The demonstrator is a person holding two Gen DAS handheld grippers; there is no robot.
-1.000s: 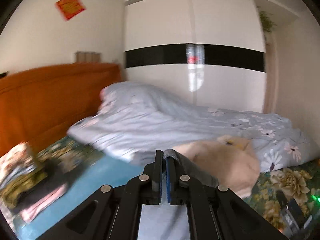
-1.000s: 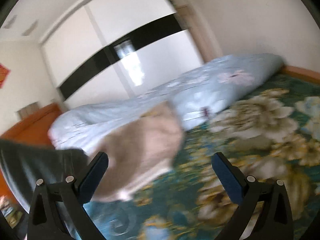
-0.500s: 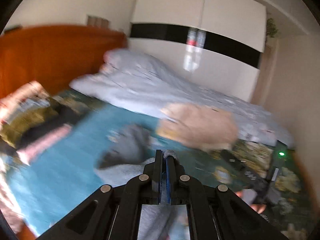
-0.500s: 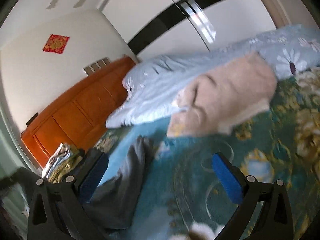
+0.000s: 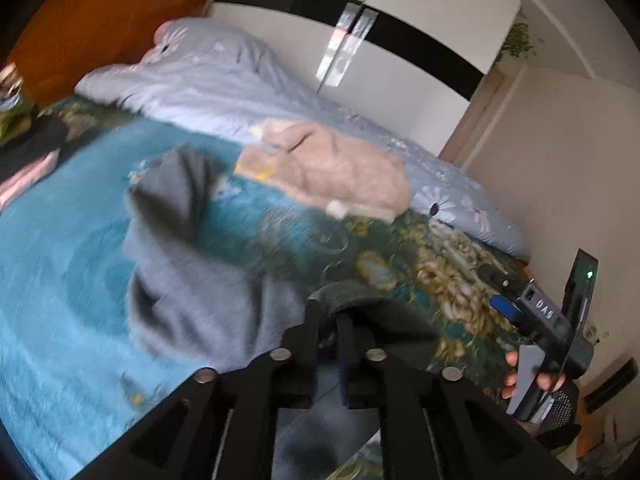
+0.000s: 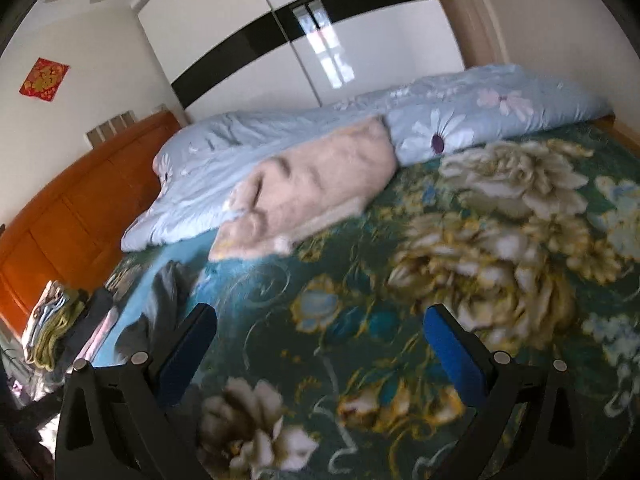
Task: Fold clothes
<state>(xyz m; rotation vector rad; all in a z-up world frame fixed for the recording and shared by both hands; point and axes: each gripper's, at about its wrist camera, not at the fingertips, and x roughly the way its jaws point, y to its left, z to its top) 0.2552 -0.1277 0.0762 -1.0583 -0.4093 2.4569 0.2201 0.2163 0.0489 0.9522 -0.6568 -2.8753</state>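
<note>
The left gripper (image 5: pixel 329 316) has its jaws opening, a fold of the dark grey soft cloth garment (image 5: pixel 188 280) still between them; the garment stretches toward ten o'clock across the teal flowered bedspread (image 6: pixel 400 320). The right gripper (image 6: pixel 320 340) stands wide apart, holding nothing.

Right gripper (image 6: pixel 320 344) is hovering wide open over floral teal bedspread (image 6: pixel 460 280), nothing between blue pads. Beige fleece garment (image 6: pixel 316 188) is lying against rolled light-blue floral duvet (image 6: pixel 440 120). Grey garment (image 6: pixel 160 304) is lying crumpled left; folded stack (image 6: pixel 50 332) is sitting by orange headboard (image 6: pixel 72 208).
</note>
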